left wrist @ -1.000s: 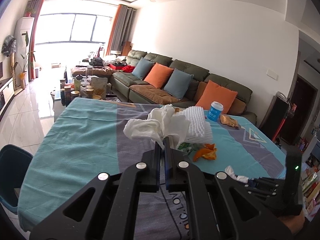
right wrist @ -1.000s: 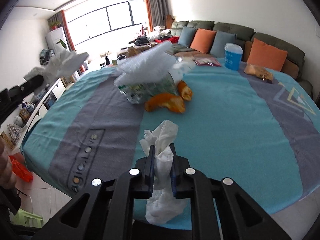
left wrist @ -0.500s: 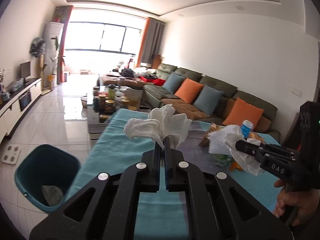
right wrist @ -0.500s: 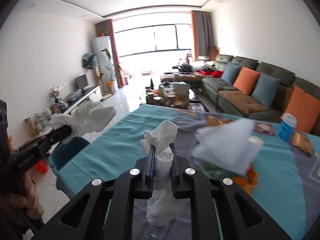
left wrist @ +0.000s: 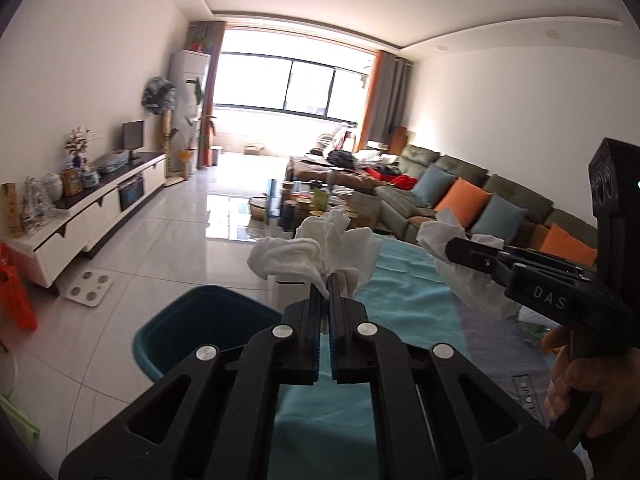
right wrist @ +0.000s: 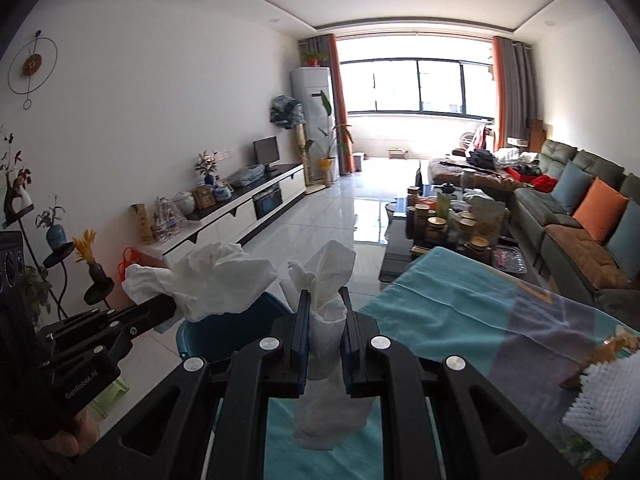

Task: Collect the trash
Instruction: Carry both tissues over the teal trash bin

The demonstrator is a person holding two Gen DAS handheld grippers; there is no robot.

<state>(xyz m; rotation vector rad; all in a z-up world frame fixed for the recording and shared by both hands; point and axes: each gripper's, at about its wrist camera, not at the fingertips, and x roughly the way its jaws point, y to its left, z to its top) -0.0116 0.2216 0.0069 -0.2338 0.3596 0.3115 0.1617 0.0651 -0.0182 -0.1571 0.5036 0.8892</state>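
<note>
My left gripper (left wrist: 329,280) is shut on a crumpled white tissue (left wrist: 316,252), held above the table's end. It also shows in the right wrist view (right wrist: 160,308) with its tissue (right wrist: 212,280). My right gripper (right wrist: 325,300) is shut on a second white tissue (right wrist: 328,320), and shows in the left wrist view (left wrist: 452,248) with that tissue (left wrist: 472,284). A teal trash bin (left wrist: 200,328) stands on the floor beside the table, below and left of both grippers; its rim shows in the right wrist view (right wrist: 224,328).
The table has a teal and grey cloth (right wrist: 460,312). White mesh foam (right wrist: 604,404) and orange peel lie on it at right. A white TV cabinet (left wrist: 92,208), a cluttered coffee table (right wrist: 444,220) and a green sofa (left wrist: 460,196) surround the tiled floor.
Both grippers swung left from over the table's trash pile to the table's end, each still holding its tissue. The teal bin came into view below them.
</note>
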